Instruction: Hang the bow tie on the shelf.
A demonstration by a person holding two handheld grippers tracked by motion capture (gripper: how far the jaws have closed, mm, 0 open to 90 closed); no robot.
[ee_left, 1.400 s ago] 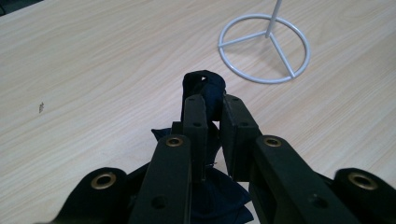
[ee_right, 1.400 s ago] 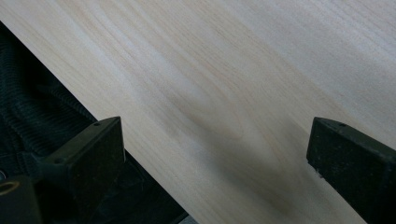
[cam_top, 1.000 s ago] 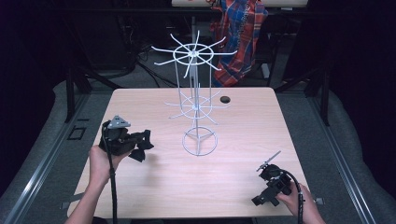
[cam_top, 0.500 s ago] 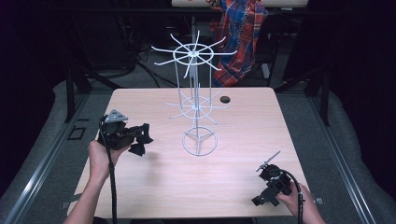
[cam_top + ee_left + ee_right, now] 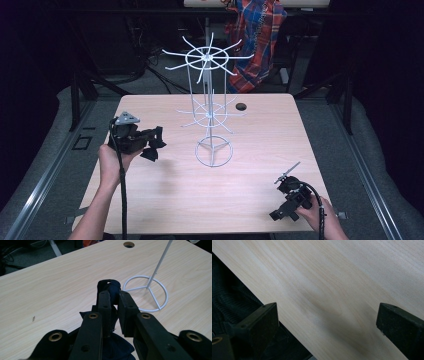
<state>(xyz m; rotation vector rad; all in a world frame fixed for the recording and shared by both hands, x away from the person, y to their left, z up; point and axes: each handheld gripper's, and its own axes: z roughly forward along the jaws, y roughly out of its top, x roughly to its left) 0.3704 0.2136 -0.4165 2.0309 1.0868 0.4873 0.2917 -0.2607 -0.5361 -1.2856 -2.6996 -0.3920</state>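
A white wire rack with spoke arms stands mid-table; its ring base shows in the left gripper view. My left gripper hovers left of the rack, above the table, and points toward it. It is shut on a dark navy piece of cloth, which bunches past the pads and hangs below. My right gripper sits low at the table's front right corner. Its jaws stand wide open over bare wood with nothing between them.
The light wooden table has a round cable hole behind the rack. A plaid cloth hangs beyond the far edge. Dark carpet shows past the table's edge in the right gripper view.
My left hand with the cloth has drifted slightly away from the person, toward the far side. The right gripper has stayed put.
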